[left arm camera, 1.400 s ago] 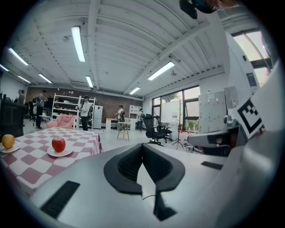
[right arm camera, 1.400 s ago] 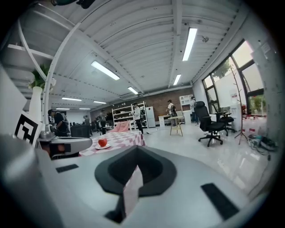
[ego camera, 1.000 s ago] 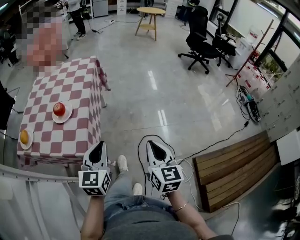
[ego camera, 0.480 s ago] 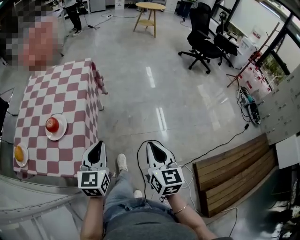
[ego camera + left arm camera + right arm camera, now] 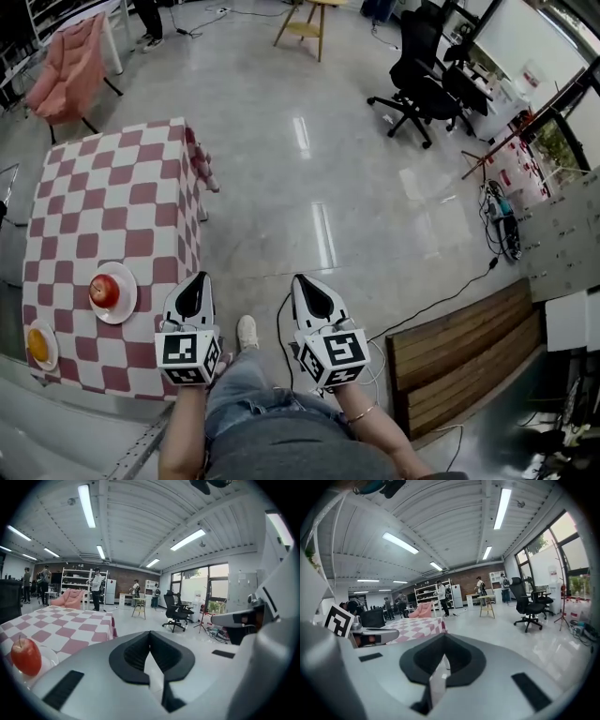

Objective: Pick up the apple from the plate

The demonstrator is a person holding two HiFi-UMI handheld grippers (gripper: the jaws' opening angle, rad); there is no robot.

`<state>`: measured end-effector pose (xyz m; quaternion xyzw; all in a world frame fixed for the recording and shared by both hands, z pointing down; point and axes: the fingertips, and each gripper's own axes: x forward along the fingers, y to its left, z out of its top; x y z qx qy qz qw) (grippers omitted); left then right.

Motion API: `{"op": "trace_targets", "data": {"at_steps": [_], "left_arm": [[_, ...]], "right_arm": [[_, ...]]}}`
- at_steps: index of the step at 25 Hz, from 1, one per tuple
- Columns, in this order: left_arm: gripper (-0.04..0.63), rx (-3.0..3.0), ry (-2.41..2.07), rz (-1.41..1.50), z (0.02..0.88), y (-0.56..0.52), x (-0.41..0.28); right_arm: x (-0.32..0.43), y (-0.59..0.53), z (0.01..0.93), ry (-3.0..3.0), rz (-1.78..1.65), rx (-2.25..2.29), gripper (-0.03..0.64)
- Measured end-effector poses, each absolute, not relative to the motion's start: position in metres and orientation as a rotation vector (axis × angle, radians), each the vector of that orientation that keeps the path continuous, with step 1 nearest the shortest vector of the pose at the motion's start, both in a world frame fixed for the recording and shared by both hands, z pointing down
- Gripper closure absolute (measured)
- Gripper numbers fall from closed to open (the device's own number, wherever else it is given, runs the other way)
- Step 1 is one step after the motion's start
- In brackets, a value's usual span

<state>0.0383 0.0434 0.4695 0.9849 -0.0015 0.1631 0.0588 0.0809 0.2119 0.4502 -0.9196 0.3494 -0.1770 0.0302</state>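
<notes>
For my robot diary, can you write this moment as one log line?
red round apple: on white plate | left gripper: shut, empty | right gripper: shut, empty

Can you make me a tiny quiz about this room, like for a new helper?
1. True or false: the apple sits on a plate.
2. Which fruit lies nearer the left gripper? A: the apple. B: the orange.
3. Fill in: the jaws of the right gripper are ___.
Key: 1 true; 2 A; 3 shut.
</notes>
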Motion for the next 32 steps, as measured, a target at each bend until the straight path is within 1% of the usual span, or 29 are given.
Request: {"op": "trace_targets", "data": {"at_steps": [6,19,27,32], "left_arm": [[0.578,2.932,-0.008,0.513,0.473,0.007,0.076],[0.578,2.889,-0.227,0.492,0.476,-0.052,0.106],[0.578,2.846,-0.601,0.418,0.462,-0.092,0.110],[0.578,2.780,-0.880,0.390,0.458,-0.111,0.088]], "right_arm": [[0.124,0.149,0.453,1.179,-0.595,-2.829,0.607],[0.186,0.036,0.451,1.556,-0.596,-2.681,0.607],[0.199,-0.048,0.444,1.994,-0.576,-2.421,0.607],[0.184,-0.082,0.449,2.242,-0.597,-2.232,0.607]]}}
